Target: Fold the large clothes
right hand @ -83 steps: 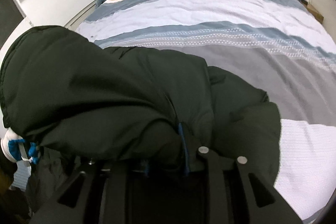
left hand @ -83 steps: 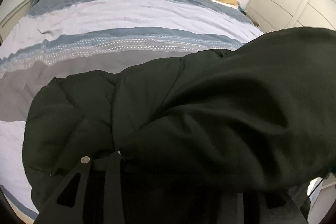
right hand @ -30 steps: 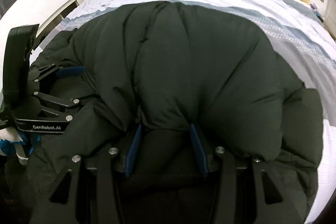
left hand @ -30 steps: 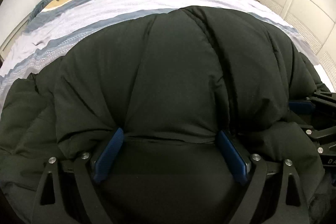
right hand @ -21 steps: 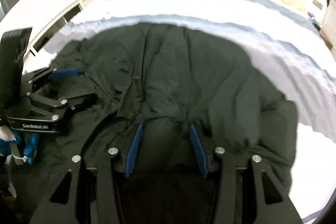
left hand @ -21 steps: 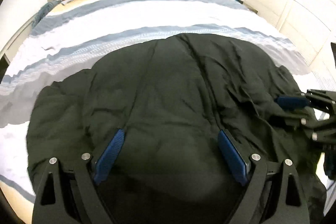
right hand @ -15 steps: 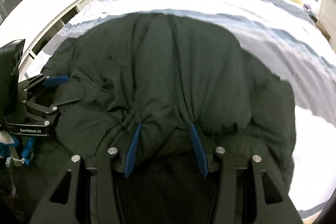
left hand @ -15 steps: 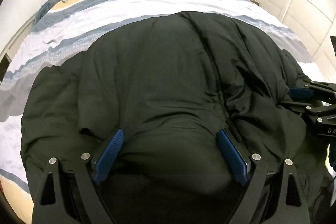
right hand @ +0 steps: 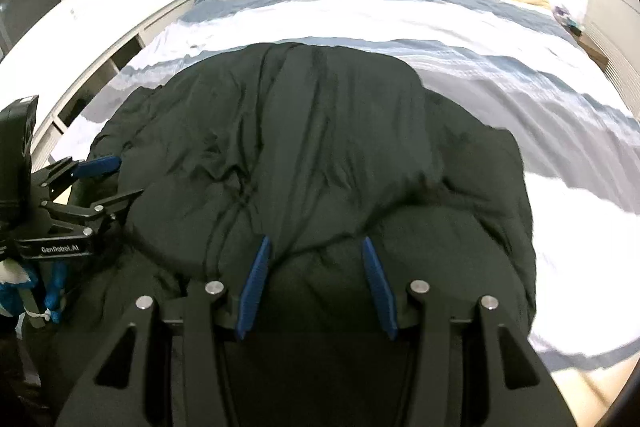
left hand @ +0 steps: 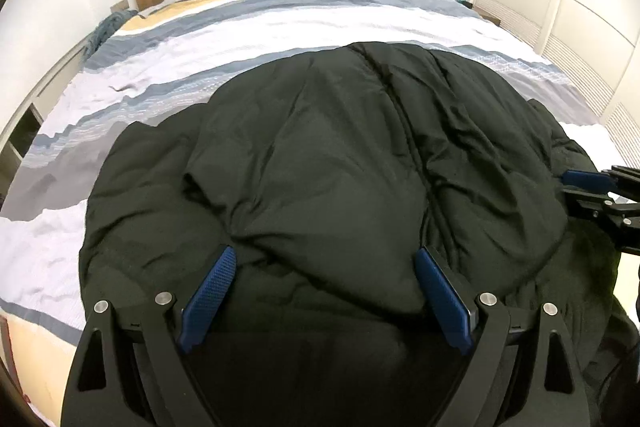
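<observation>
Both grippers hover spread apart over the black puffer jacket (left hand: 340, 167) on the bed (left hand: 280, 15): left gripper (left hand: 324, 259) wide, right gripper (right hand: 314, 247) narrower, neither pinching fabric.

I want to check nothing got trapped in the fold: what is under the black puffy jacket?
The black puffy jacket lies on the striped duvet of the bed, which shows all round it. Whatever lies directly beneath or inside the fold is covered and cannot be seen.

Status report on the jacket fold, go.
Left gripper open, right gripper open, both at the near edge. Black puffer jacket lies bunched on the striped bed. Nothing in the way.
</observation>
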Tool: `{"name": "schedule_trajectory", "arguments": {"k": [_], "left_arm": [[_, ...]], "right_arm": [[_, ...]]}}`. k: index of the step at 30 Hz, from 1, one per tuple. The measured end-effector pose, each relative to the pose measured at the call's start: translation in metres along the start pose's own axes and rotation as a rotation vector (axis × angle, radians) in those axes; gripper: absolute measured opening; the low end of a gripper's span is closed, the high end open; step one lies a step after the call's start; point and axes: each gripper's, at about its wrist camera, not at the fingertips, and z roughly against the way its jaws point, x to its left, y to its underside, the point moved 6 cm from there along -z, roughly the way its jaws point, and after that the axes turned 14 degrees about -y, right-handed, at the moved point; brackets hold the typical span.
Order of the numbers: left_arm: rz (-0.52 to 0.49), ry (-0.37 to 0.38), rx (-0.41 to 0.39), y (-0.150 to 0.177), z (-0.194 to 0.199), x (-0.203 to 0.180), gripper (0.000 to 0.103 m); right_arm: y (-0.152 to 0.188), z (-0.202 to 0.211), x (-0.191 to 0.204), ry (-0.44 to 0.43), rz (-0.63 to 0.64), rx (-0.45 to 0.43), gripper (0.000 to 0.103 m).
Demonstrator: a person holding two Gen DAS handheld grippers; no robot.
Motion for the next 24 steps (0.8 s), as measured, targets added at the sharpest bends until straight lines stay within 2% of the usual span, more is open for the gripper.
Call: {"name": "schedule_trajectory", "arguments": {"k": [3, 7, 11, 15, 20, 24], "left_arm": [[0.007, -0.024, -0.032, 0.006, 0.004, 0.003, 0.09], [0.022, -0.028, -0.076, 0.013, 0.007, 0.007, 0.09], [0.007, -0.048, -0.128, 0.017, 0.013, 0.008, 0.09], [-0.029, -0.101, -0.172, 0.029, 0.031, 0.007, 0.091], [-0.036, -0.129, -0.181, 0.056, 0.084, 0.013, 0.091], [0.009, -0.11, -0.171, 0.085, 0.147, 0.032, 0.091]], "right_arm": [[0.017, 0.003, -0.007, 0.039, 0.015, -0.015, 0.047], [0.034, 0.01, -0.013, 0.044, 0.017, -0.093, 0.047], [0.039, 0.012, -0.007, 0.063, 0.036, -0.157, 0.047], [0.043, 0.016, -0.003, 0.084, 0.043, -0.206, 0.047], [0.063, 0.056, 0.027, 0.07, 0.014, -0.282, 0.047], [0.094, 0.109, 0.064, 0.086, -0.007, -0.284, 0.047]]}}
